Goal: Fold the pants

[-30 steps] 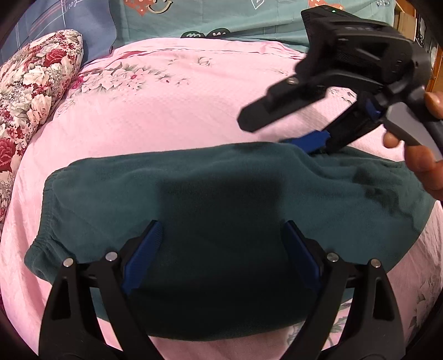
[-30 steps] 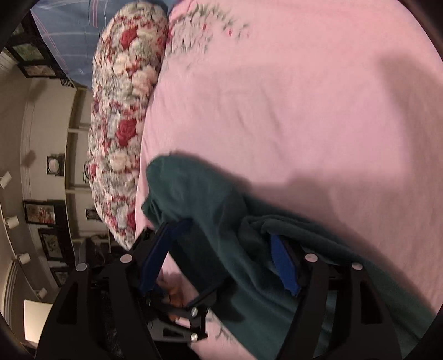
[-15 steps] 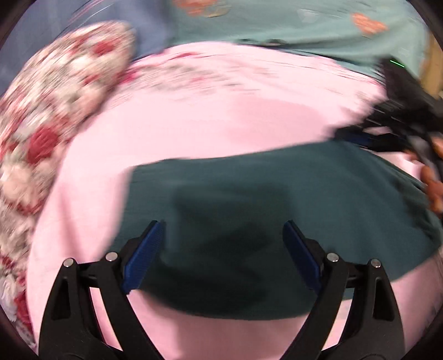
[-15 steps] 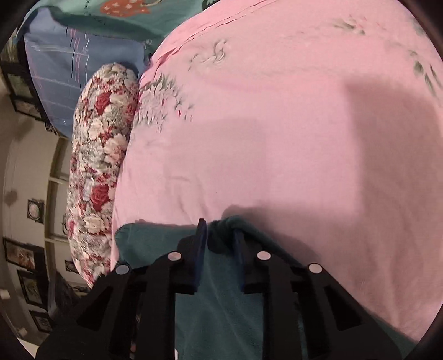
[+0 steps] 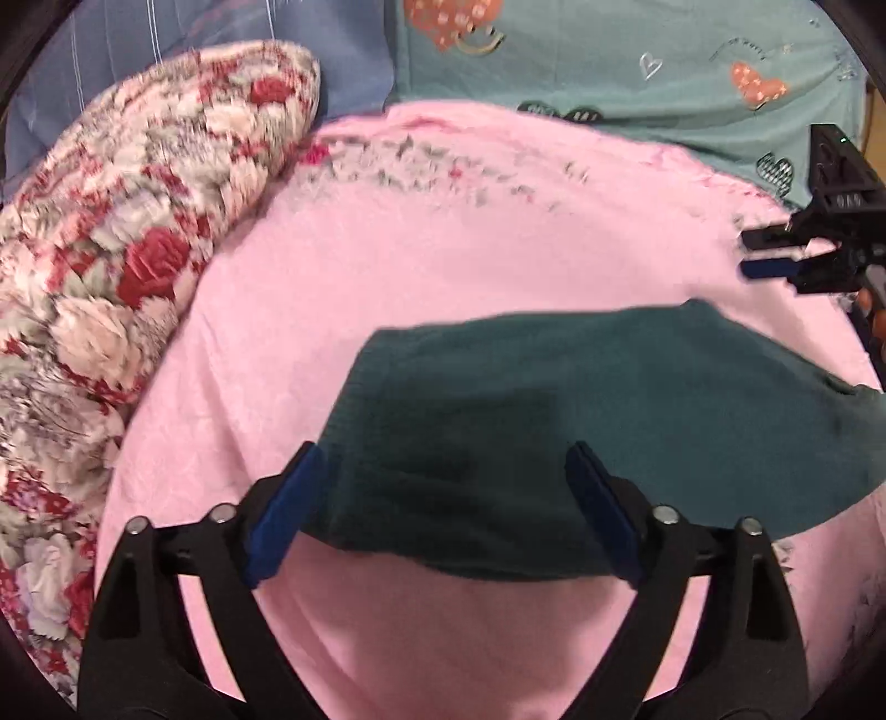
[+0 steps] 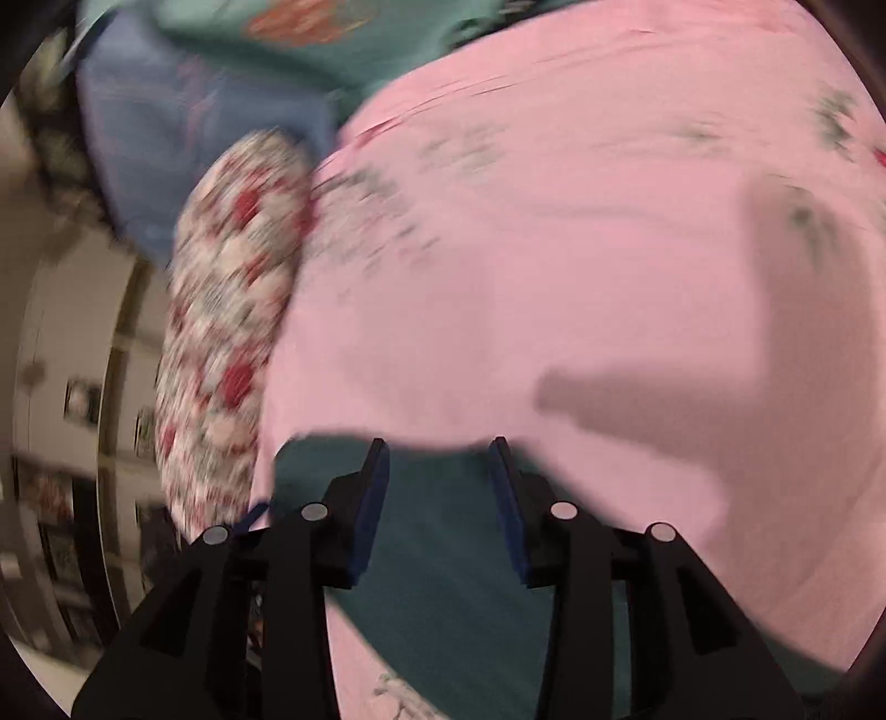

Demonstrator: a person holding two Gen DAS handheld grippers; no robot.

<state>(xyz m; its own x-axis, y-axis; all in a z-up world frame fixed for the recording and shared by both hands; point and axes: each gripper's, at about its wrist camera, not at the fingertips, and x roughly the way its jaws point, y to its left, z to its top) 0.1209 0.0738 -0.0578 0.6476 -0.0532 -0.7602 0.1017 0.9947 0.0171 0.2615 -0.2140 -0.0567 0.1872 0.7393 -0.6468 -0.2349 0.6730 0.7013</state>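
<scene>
Dark green pants (image 5: pixel 581 421) lie folded in a flat bundle on the pink bedspread (image 5: pixel 470 243). My left gripper (image 5: pixel 443 498) is open, its blue pads spread above the near edge of the pants, holding nothing. My right gripper (image 6: pixel 437 487) is open over the pants (image 6: pixel 443 554), which lie between and below its fingers. In the left wrist view the right gripper (image 5: pixel 775 255) hangs at the far right, above the bed and past the pants' far corner.
A floral rose-patterned pillow (image 5: pixel 122 266) lies along the left side of the bed, also blurred in the right wrist view (image 6: pixel 227 310). A teal sheet with hearts (image 5: pixel 637 66) and a blue cloth (image 5: pixel 166 33) lie at the head.
The right gripper shut on the pants' edge, then opened and drew away to the right. The left gripper has shifted left and back; the pants now sit right of centre.
</scene>
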